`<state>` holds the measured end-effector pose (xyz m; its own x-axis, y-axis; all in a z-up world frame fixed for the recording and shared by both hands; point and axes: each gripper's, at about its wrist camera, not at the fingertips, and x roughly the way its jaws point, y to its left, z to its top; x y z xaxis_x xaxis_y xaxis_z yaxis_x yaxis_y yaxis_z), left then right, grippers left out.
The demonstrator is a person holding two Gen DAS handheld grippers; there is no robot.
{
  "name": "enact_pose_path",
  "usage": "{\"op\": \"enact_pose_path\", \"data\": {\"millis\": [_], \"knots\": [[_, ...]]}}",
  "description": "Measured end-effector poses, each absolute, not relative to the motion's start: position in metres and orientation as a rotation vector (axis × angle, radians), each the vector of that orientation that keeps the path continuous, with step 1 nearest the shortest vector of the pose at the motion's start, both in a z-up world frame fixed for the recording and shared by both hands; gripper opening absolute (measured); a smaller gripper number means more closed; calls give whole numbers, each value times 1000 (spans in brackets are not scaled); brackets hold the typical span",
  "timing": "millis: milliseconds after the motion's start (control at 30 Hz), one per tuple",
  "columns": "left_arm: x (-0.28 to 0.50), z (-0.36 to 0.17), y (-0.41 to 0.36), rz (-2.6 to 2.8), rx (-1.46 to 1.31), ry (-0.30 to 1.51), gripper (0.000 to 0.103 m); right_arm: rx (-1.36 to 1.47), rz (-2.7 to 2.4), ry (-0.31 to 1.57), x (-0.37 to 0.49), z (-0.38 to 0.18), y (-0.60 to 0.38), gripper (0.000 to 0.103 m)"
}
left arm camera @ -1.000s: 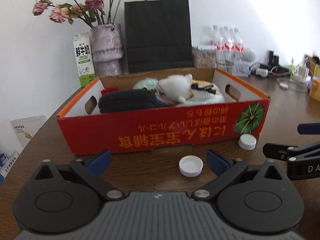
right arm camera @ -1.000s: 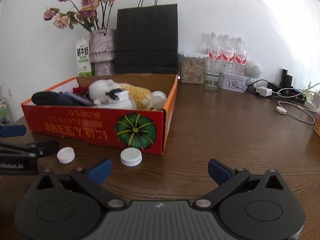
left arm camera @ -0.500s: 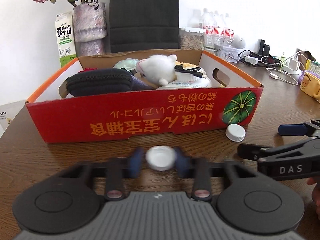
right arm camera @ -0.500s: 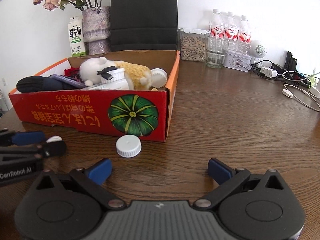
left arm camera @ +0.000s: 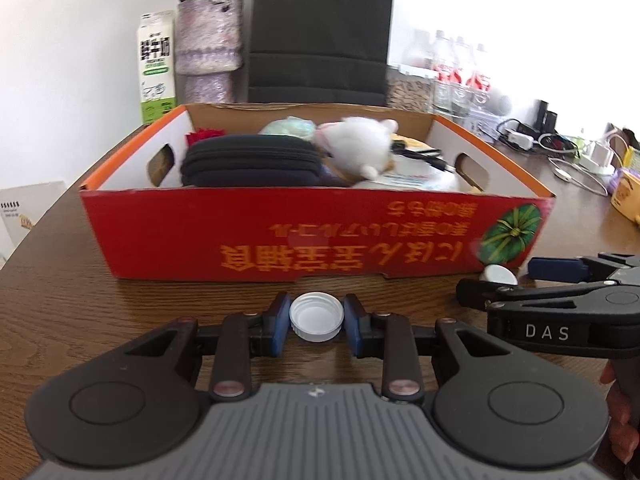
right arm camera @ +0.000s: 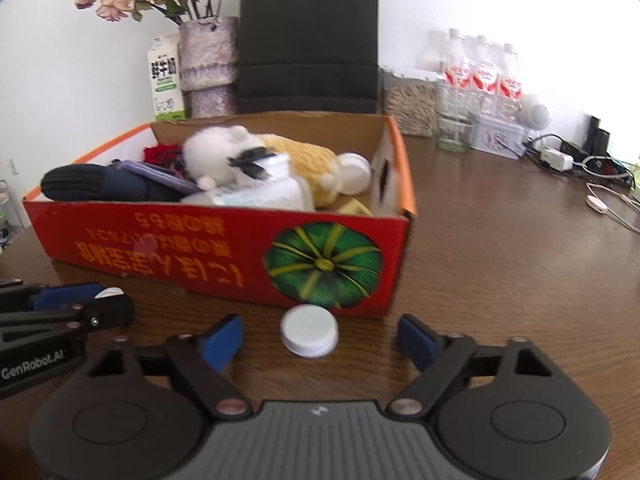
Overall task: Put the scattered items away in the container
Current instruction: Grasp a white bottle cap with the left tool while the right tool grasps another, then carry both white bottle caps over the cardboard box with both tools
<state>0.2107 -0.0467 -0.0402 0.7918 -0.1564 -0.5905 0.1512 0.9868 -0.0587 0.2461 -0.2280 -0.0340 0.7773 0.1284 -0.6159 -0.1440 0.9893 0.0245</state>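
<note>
We read "DAS" on the right gripper (left arm camera: 546,332), "GenRobot.AI" on the left gripper (right arm camera: 32,364), and upside-down yellow Japanese lettering, illegible to us, on the red box (left arm camera: 288,236).

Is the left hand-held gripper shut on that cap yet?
Shut: the left hand-held gripper has both blue pads touching the white cap, open side up.

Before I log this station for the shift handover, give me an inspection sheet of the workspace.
Surface: brown wooden table.
Job's things: red cardboard box holding a white plush toy and black pouch; open-side-up white cap; second white cap in front of the box corner.
Clutter: milk carton, flower vase, black paper bag, water bottles.
Grippers: left gripper shut on the open-side-up white cap; right gripper open around the second.
Cables: white charger leads at the far right.
Surroundings: white wall.
</note>
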Motion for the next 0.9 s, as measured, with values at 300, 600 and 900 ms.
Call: {"op": "enact_pose_path", "data": {"millis": [300, 600, 900], "knots": [[212, -39, -34, -143, -38, 634, 29, -13, 157, 633, 243, -30, -222, 27], [203, -36, -28, -134, -62, 589, 29, 0, 171, 583, 225, -26, -221, 27], [170, -2, -17, -143, -90, 435, 29, 27, 195, 465, 201, 5, -229, 27]]}}
